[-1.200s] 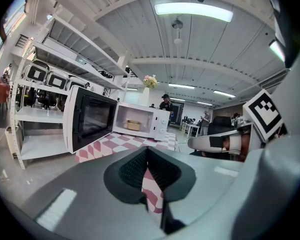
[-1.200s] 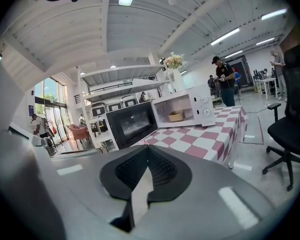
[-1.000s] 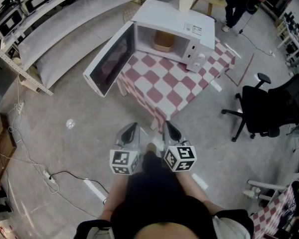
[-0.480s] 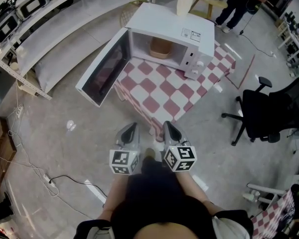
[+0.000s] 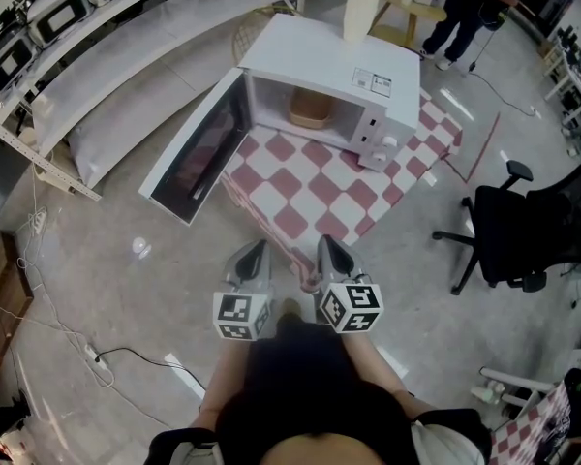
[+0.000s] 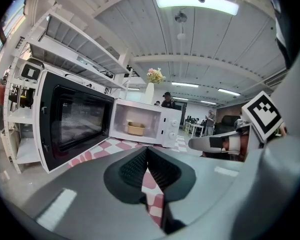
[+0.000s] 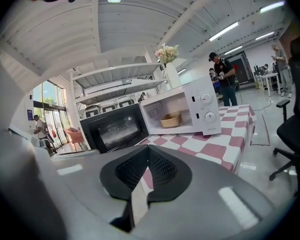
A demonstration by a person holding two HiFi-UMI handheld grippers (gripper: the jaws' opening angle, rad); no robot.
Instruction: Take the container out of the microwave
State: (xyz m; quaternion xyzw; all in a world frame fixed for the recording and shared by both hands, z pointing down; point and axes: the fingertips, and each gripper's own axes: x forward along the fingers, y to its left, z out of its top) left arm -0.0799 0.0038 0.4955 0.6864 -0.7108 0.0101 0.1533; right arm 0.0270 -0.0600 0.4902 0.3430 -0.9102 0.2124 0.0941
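Note:
A white microwave (image 5: 329,76) stands on a table with a red-and-white checked cloth (image 5: 320,177). Its door (image 5: 196,148) hangs wide open to the left. Inside sits a tan container (image 5: 310,108), also seen in the left gripper view as the container (image 6: 136,128) and in the right gripper view as the container (image 7: 171,119). My left gripper (image 5: 256,253) and right gripper (image 5: 327,251) are side by side in front of the table's near corner, well short of the microwave. Both have their jaws pressed together with nothing between them.
A black office chair (image 5: 523,226) stands right of the table. Metal shelving (image 5: 68,76) with appliances runs along the left. Cables and a power strip (image 5: 95,355) lie on the floor at left. A white vase (image 5: 361,8) stands on the microwave. A person (image 5: 460,8) stands beyond.
The table and microwave have come nearer in the head view as I moved toward them. Both grippers keep the same pose, jaws still together.

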